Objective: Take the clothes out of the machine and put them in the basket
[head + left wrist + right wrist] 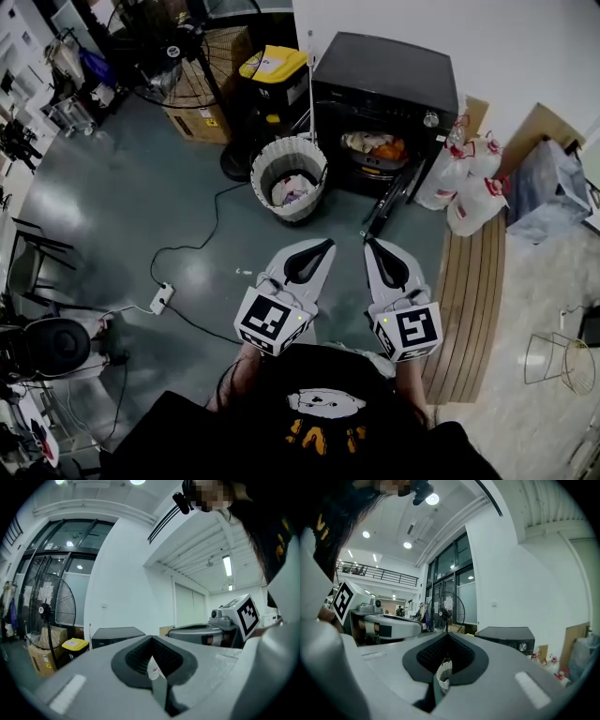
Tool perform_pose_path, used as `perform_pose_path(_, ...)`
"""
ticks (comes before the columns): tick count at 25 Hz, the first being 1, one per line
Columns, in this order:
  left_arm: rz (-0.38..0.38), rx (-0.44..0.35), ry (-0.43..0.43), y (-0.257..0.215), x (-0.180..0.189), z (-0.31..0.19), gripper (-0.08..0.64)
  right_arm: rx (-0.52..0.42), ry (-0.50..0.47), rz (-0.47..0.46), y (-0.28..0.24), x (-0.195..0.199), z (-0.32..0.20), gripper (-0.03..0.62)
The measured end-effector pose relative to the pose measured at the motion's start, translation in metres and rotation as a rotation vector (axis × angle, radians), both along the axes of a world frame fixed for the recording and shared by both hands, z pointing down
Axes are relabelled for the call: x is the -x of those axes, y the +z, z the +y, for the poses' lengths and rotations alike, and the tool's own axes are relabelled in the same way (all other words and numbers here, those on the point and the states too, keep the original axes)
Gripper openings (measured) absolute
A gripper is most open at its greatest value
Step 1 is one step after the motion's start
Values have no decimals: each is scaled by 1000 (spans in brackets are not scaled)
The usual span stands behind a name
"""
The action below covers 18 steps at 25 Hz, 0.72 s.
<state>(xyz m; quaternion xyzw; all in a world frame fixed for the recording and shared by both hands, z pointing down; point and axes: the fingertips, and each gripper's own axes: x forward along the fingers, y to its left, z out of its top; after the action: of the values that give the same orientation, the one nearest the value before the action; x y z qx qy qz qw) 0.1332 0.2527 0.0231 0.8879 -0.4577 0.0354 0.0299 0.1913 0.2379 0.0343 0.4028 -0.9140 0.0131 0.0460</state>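
The black machine (pixel 384 84) stands at the far wall with its door (pixel 392 199) swung open. Orange and pale clothes (pixel 377 146) lie in its drum. To its left is the white ribbed basket (pixel 264 161) with a few clothes (pixel 292 190) in it. My left gripper (pixel 328 244) and right gripper (pixel 367 241) are side by side in front of me, a good step short of both, pointing level at the machine. Both are shut and empty. The machine's top also shows past the shut left gripper (pixel 151 640) as a black box (pixel 116 633) and past the shut right gripper (pixel 446 635) as a black box (pixel 507 634).
A standing fan (pixel 173 47), a yellow-lidded bin (pixel 274 66) and a cardboard box (pixel 199 122) stand left of the machine. White plastic bags (pixel 469 178) lean at its right, next to wooden boards (pixel 473 291). A power strip (pixel 161 298) and its cable cross the grey floor.
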Motion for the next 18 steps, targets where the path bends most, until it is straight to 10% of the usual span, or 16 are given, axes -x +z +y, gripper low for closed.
perform_pose_path(18, -7, 36, 203, 26, 106, -194, 0, 88, 189, 29, 32, 110, -185, 29)
